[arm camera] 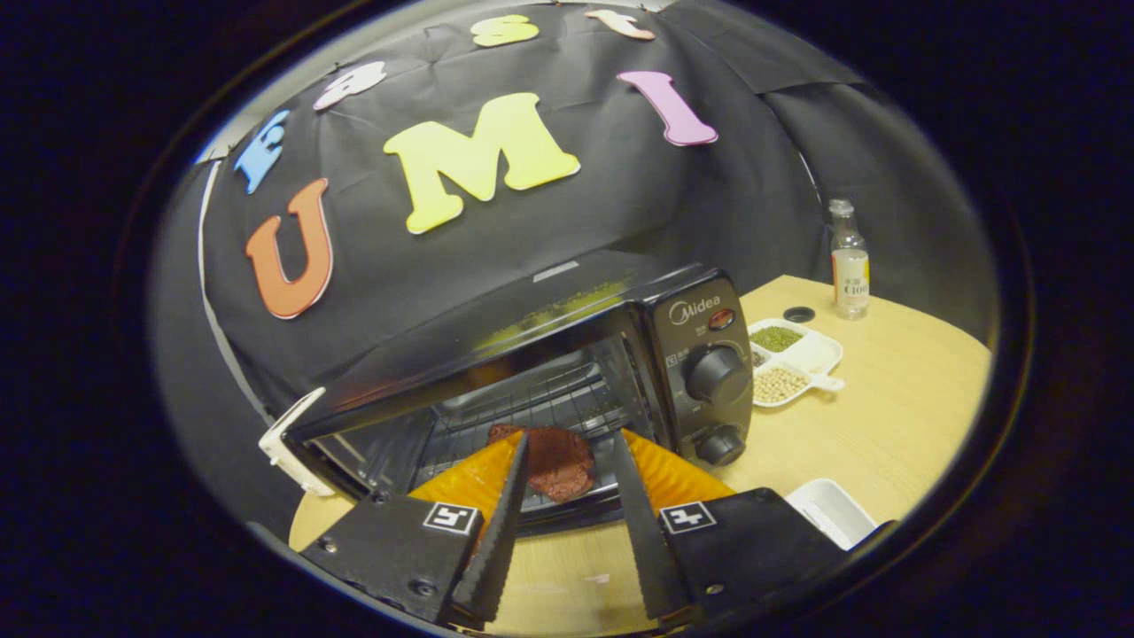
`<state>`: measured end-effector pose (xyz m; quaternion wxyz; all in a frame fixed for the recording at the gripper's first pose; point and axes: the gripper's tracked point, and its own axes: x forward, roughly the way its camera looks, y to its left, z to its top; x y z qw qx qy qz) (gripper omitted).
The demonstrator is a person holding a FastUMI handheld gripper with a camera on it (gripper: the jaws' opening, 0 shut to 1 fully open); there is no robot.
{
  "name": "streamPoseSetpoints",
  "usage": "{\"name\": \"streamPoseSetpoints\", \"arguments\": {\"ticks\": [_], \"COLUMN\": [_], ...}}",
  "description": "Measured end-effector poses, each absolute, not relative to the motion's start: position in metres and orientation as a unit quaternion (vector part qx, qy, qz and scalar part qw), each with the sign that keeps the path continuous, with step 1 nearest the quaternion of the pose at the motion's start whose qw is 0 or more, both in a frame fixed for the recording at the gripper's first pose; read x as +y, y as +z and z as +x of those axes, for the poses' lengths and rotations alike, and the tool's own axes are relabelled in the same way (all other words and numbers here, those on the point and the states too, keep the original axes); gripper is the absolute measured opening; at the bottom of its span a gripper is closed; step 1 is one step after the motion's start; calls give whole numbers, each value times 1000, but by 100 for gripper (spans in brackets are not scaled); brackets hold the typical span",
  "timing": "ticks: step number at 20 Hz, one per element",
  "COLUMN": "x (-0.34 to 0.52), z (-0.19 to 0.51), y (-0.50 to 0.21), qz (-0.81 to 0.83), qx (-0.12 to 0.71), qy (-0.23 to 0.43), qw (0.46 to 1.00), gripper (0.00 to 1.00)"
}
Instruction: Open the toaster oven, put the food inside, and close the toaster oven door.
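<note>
The table point(886, 443) is pale wood, and its near and far edges run out of sight. On it stands the oven point(532, 372), black, its door hidden below the fingers so that how far it hangs down cannot be told; the cavity is open and the wire rack point(532, 408) shows inside. Its top reflects the wall, so the surface there is hard to read. The control panel carries the word "Midea" above two knobs point(718, 374); the small marks around them are too fine to read. A white block point(288, 443) sits at the oven's far-left corner, and what it is cannot be told.

The gripper point(567, 447) stands open, fingers spread and holding nothing, tips at the oven mouth. The food point(556, 461), a dark red patty, lies on the rack just beyond and between the fingertips, not touched by either.

Right of the oven is a white divided dish point(819, 354) with green and tan beans. A white tray point(833, 509) is cut off near the right finger. A bottle point(850, 261) stands far back; its label is too small to read.
</note>
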<state>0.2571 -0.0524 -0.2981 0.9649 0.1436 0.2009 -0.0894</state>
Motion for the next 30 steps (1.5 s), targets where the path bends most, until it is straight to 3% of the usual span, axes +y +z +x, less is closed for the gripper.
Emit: {"name": "streamPoseSetpoints", "arguments": {"ticks": [7, 8, 9, 19, 30], "x": [-23, -19, -16, 6, 19], "z": [186, 173, 162, 83, 75], "y": [-251, -247, -246, -297, -395], "qz": [40, 24, 14, -30, -13], "qx": [194, 191, 193, 254, 350], "qy": [-44, -40, -38, -35, -36], "qw": [979, 980, 980, 966, 936], "gripper": [85, 95, 98, 99, 99]}}
